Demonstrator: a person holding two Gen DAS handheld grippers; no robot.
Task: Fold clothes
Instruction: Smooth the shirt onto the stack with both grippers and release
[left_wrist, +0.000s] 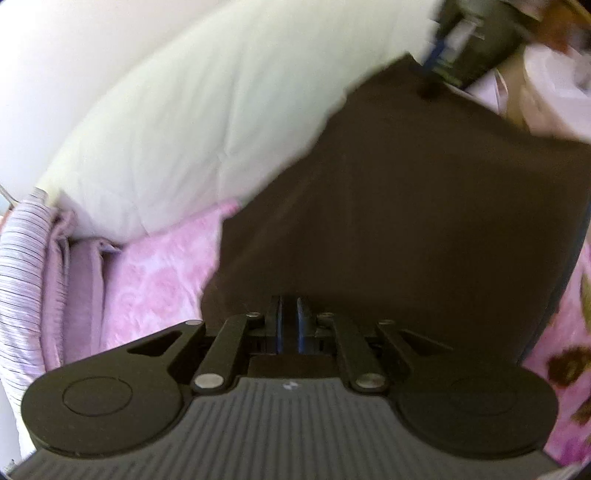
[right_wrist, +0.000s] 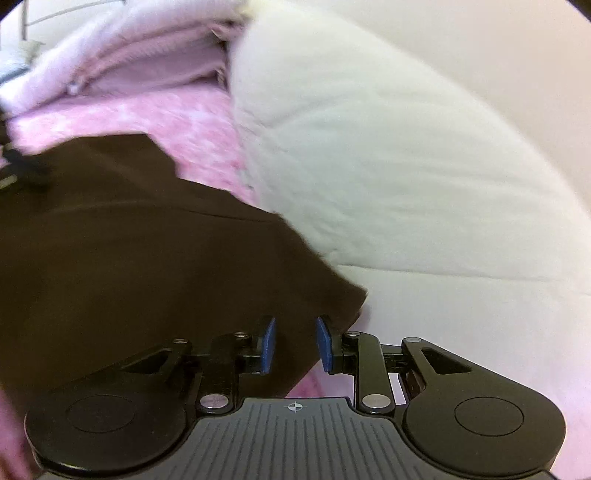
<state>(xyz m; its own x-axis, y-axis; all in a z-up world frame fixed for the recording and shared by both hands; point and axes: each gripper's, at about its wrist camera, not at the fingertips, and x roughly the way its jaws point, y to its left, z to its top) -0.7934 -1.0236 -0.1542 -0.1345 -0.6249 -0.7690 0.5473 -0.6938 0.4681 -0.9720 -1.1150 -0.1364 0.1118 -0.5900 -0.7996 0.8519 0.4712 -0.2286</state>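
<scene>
1. On the bed, a dark brown garment (left_wrist: 406, 206) is spread over the pink flowered bedsheet (left_wrist: 159, 266), with its far edge up against a big white comforter (left_wrist: 207, 122).
2. Left claw (left_wrist: 289, 321) has its blue pads pinched almost together, with just a thin slit between them, right at the garment's near edge. Looks like it's gripping the fabric.
3. Right claw (right_wrist: 295, 345) is open, with a clear gap between the blue pads (right_wrist: 325, 343). It sits over a corner of the brown garment (right_wrist: 147, 258), not pinching it.
4. Striped lilac bedding (left_wrist: 26, 258) is bunched at the left side in the left wrist view.
5. Both views are pretty blurry.
</scene>
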